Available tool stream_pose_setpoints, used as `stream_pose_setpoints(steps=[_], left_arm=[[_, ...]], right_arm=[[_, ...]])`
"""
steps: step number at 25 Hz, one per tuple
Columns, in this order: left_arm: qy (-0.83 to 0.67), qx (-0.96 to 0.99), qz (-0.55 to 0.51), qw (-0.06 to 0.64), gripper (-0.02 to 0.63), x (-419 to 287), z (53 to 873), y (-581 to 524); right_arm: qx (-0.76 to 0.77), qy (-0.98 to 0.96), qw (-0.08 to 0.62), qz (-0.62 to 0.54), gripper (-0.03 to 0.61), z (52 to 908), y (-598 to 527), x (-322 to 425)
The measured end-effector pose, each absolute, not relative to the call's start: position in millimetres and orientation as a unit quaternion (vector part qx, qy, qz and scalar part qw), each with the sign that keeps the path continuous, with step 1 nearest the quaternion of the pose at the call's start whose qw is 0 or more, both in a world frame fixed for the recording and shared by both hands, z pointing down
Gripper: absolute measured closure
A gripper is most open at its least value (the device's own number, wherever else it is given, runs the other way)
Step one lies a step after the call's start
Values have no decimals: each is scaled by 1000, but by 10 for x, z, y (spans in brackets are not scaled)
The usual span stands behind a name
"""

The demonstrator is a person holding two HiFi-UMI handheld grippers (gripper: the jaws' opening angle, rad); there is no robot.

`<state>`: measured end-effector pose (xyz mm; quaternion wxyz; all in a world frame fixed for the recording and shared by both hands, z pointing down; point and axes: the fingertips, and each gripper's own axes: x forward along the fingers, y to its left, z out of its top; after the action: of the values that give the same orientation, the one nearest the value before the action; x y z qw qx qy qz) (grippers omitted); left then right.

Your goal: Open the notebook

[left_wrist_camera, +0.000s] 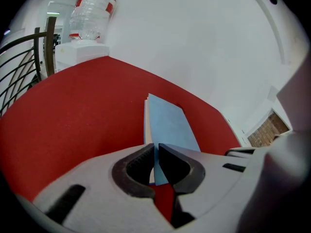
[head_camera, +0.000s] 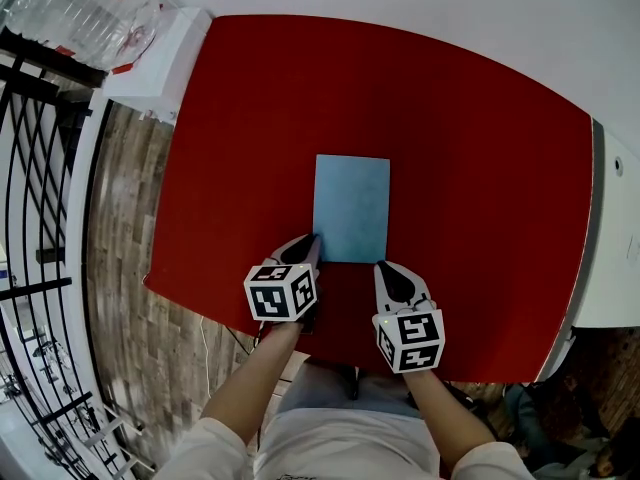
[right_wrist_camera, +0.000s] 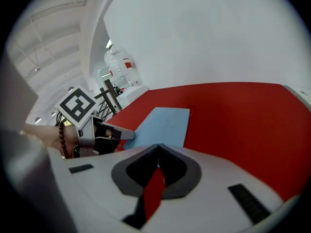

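Held the white two-jaw left gripper nearest, at the near left corner of a thin, rectangular, light-blue notebook. Closed its jaws to a narrow gap on the blue cover only, with the dark pads pressing the thin sheet from both sides. Showed a white edge of pages just left of the cover there.

Held the white two-jaw right gripper just beside the near right corner of the notebook, over bare red surface. Brought its jaws fully together, tips touching, with nothing between them.

Lay flat and closed near the middle of the smooth red table, somewhat toward the near edge, long sides pointing away from the person. Looked plain and matte, with no print to be seen on the cover.

Farther, at the far left corner, stood a clear plastic bottle with red label on a white stand, beside a black metal railing. Behind all, a plain white wall.
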<state>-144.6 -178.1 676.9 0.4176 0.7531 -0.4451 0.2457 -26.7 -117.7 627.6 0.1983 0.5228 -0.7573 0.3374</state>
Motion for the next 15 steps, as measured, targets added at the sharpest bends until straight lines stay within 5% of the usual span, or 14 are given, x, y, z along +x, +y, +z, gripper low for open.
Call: stream_pose_setpoints(steps=[15], left_arm=[[-384, 820, 255, 340, 588, -888, 5791, -1705]], right_arm=[[555, -747, 146, 336, 572, 6033, -1112, 46]])
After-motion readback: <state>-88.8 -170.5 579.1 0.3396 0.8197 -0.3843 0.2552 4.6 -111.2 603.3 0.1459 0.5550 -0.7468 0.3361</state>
